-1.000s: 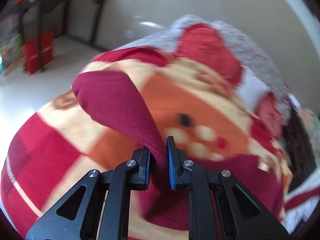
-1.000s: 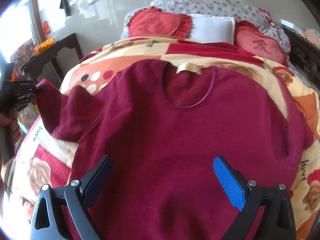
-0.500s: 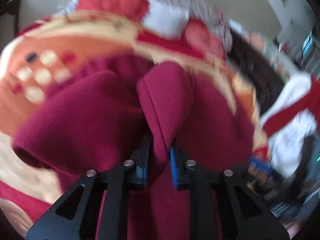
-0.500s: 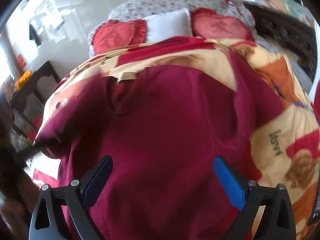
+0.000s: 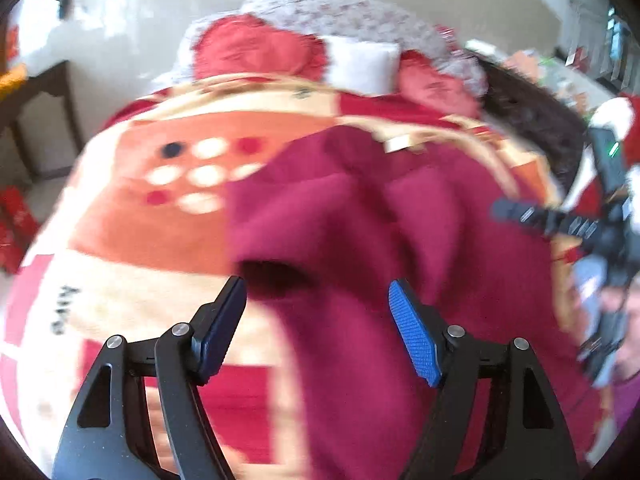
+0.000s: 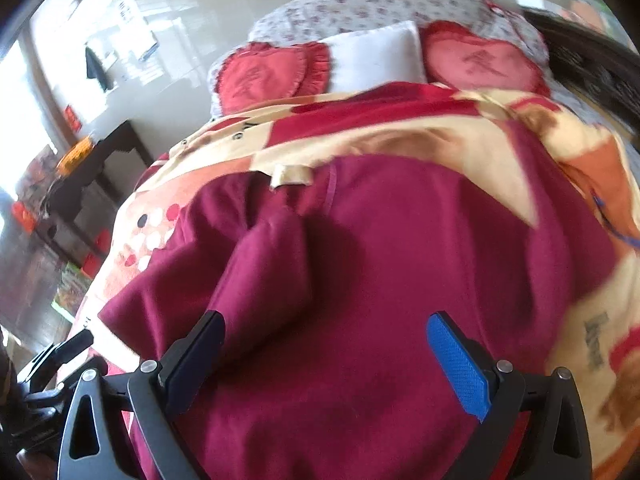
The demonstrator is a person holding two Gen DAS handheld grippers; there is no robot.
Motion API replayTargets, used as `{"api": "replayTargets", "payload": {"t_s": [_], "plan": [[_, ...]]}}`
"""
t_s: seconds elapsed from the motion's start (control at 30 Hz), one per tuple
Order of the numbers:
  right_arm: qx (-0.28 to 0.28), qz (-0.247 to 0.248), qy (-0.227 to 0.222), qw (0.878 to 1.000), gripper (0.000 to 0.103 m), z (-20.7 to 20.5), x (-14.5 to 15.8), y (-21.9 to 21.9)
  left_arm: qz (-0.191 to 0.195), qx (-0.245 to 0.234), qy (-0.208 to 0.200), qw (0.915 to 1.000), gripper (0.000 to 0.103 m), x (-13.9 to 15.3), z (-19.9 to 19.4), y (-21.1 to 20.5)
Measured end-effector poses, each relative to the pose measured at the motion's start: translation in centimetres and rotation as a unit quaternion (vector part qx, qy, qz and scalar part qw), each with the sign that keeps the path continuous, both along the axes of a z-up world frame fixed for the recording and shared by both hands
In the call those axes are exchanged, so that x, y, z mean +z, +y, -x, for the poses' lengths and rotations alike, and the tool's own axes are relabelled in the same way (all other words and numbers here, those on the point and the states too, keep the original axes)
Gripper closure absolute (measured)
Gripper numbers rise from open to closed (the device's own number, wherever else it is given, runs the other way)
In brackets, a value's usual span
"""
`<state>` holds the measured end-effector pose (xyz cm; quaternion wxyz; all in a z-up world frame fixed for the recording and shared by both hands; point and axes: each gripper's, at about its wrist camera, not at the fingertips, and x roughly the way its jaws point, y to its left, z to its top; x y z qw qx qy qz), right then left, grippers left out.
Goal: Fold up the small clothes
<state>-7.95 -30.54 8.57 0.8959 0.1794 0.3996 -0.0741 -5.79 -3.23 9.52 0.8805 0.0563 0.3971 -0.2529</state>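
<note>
While the maroon sweater (image 6: 400, 280) lay flat on the patterned blanket (image 6: 592, 184), filling the middle of the frame, its long axis ran from my fingers up to the pillows (image 6: 376, 56), collar and cream label (image 6: 290, 174) at the far end. One sleeve (image 6: 264, 264) was folded across the chest. My left gripper (image 5: 318, 320) was opening, nothing pinched; my right gripper (image 6: 324, 356) stood wide above the cloth.

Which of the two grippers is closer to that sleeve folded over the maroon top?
Left. The left gripper, its fingers opening, hangs right over the folded sleeve, nothing pinched. The right gripper, open, hovers over the maroon top's body beside the sleeve.
</note>
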Motion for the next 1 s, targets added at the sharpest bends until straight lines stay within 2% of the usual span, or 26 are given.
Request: {"api": "replayTargets", "payload": {"t_s": [0.07, 0.17, 0.27, 0.33, 0.37, 0.4, 0.5, 0.63, 0.8, 0.9, 1.0], "plan": [[0.007, 0.003, 0.01, 1.0, 0.003, -1.8, -0.1, 0.6, -0.021, 0.029, 0.017, 0.9992, 0.029, -1.3, -1.0, 1.1], [0.024, 0.001, 0.019, 1.0, 0.003, -4.2, -0.3, 2.7, -0.018, 0.058, 0.042, 0.9973, 0.029, -2.6, -2.1, 2.2], [0.041, 0.039, 0.044, 0.997, 0.003, -6.4, -1.5, 5.7, -0.015, 0.067, 0.056, 0.9961, 0.029, -3.6, -2.2, 2.0], [0.044, 0.096, 0.083, 0.991, 0.01, -7.4, -3.1, 7.4, -0.019, 0.061, 0.06, 0.9961, 0.029, -4.0, -2.3, 1.3], [0.035, 0.127, 0.104, 0.986, 0.021, -7.4, -3.8, 7.7, -0.022, 0.06, 0.059, 0.9962, 0.029, -4.1, -2.1, 1.0], [0.028, 0.133, 0.116, 0.984, 0.023, -6.8, -4.1, 7.4, -0.027, 0.058, 0.055, 0.9965, 0.029, -4.1, -1.9, 1.0], [-0.019, 0.092, 0.098, 0.991, 0.022, -2.6, -3.4, 4.2, -0.028, 0.058, 0.044, 0.9969, 0.029, -4.2, -1.9, 1.3], [-0.079, 0.05, 0.079, 0.993, 0.021, 3.5, -2.1, -0.8, -0.016, 0.072, 0.064, 0.9952, 0.029, -4.8, -2.7, 2.0], [-0.066, 0.018, 0.053, 0.996, 0.021, 6.2, -0.7, -2.7, -0.003, 0.074, 0.062, 0.9954, 0.029, -4.4, -2.2, 2.1], [-0.061, 0.025, 0.034, 0.997, 0.019, 6.1, 0.0, -2.7, -0.011, 0.066, 0.051, 0.9964, 0.029, -4.0, -1.6, 2.1], [-0.03, 0.055, 0.03, 0.998, 0.019, 4.5, 0.4, -2.2, -0.023, 0.062, 0.048, 0.9966, 0.029, -4.0, -1.5, 2.2]]}}
